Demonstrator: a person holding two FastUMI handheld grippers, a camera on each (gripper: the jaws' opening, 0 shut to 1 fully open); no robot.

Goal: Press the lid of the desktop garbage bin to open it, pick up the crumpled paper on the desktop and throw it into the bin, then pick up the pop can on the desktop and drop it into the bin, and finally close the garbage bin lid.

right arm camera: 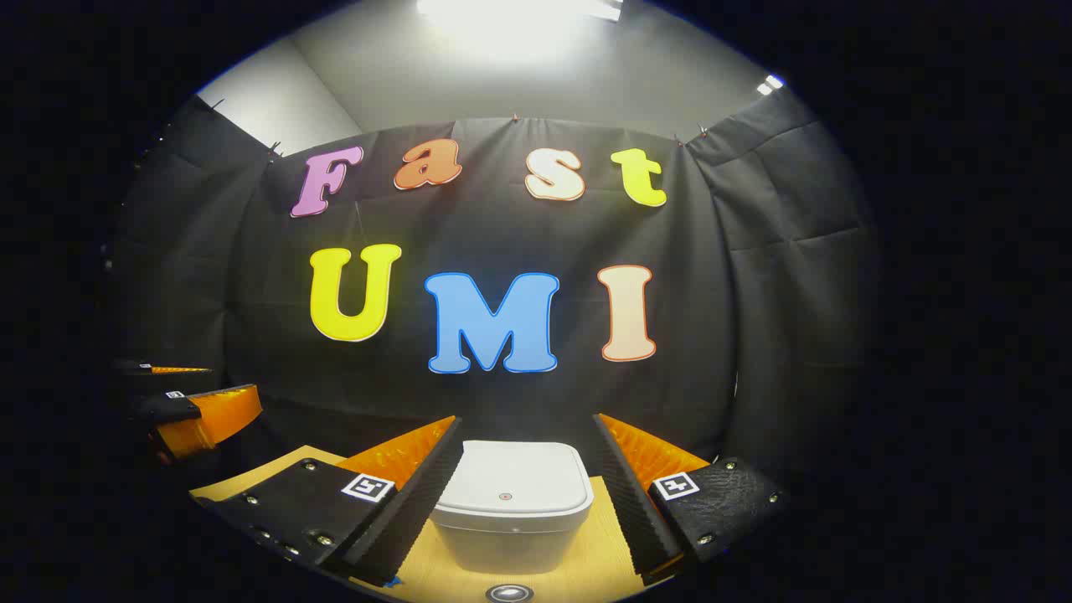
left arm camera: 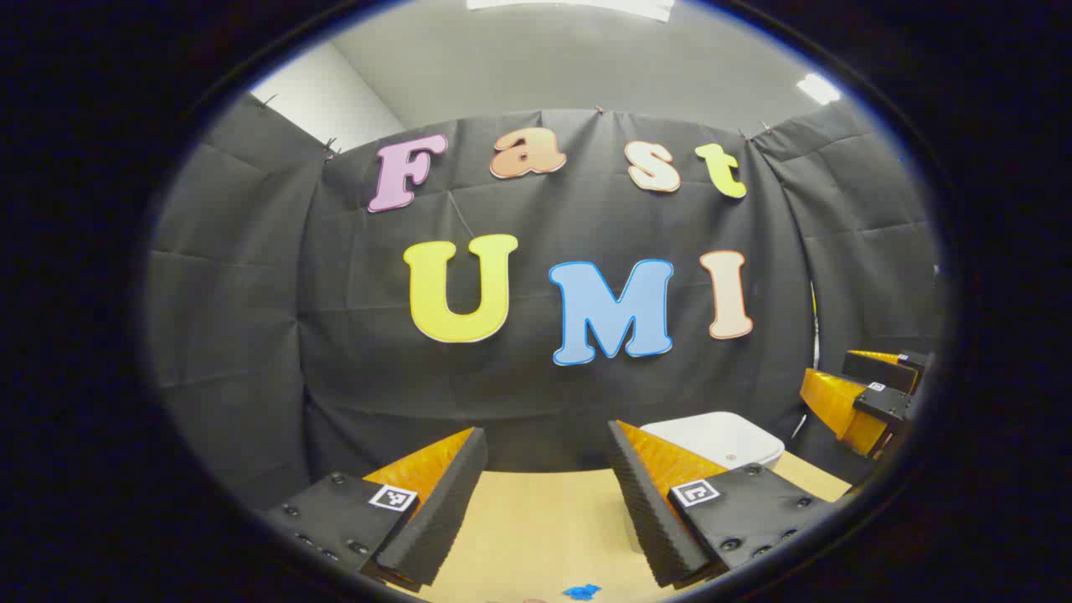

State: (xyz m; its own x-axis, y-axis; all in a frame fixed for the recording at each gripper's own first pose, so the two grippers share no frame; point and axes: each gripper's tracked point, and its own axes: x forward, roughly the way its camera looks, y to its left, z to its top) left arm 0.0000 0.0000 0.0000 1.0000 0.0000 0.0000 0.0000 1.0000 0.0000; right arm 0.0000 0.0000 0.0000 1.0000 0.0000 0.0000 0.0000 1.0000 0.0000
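Observation:
The white desktop bin point(right arm camera: 511, 502) stands on the wooden table with its lid point(right arm camera: 512, 481) down flat. It sits straight ahead of my right gripper point(right arm camera: 528, 494), which is open, its fingers framing the bin from a short distance. The top of a pop can point(right arm camera: 508, 594) peeks in at the bottom edge, in front of the bin. In the left gripper view the bin point(left arm camera: 720, 440) lies to the right behind my right finger. My left gripper point(left arm camera: 544, 502) is open over bare tabletop. The right gripper point(left arm camera: 871, 394) shows at the far right; the left gripper point(right arm camera: 184, 402) shows at the far left of the right gripper view.
The wooden table point(left arm camera: 544, 519) ends at the black cloth wall just behind the bin. A small blue scrap point(left arm camera: 581, 591) lies on the table near the bottom of the left gripper view.

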